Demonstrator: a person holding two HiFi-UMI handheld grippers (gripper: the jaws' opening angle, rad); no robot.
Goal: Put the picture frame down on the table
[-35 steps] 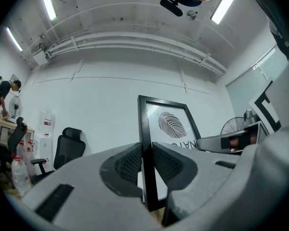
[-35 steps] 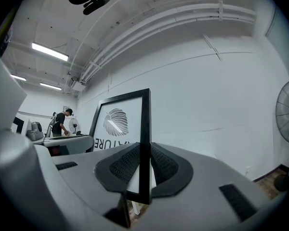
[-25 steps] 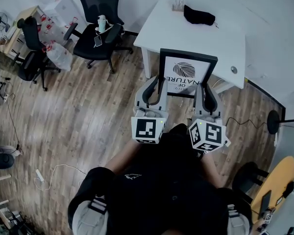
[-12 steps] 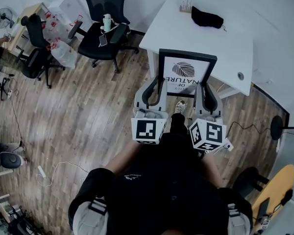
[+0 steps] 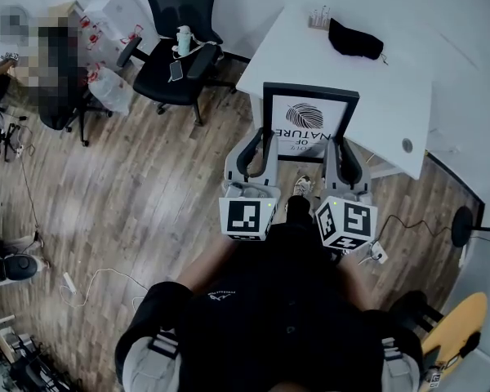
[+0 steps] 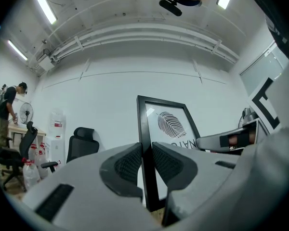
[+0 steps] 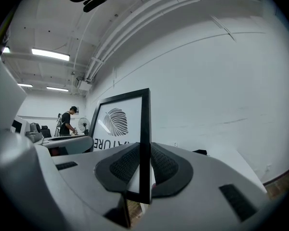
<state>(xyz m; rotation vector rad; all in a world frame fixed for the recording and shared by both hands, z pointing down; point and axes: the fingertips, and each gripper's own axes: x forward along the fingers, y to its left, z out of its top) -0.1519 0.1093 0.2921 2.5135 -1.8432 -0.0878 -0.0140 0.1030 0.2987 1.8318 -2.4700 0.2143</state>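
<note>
**A:** What's there, counted?

**B:** One black-rimmed rectangular picture frame (image 5: 310, 121) with a leaf print, one white rectangular surface (image 5: 400, 88), and two claws: the left claw (image 5: 265, 141) and the right claw (image 5: 336, 143).

**A:** Where's the frame?

**B:** At twelve o'clock, upright in the air just before the surface's near edge.

**A:** Any room?

**B:** The near stretch is bare. One crumpled black cloth (image 5: 355, 39) lies near the far edge, at one o'clock.

**A:** And the claws?

**B:** Each is clamped on a side rail, left on left and right on right. Both point roughly level.
</note>
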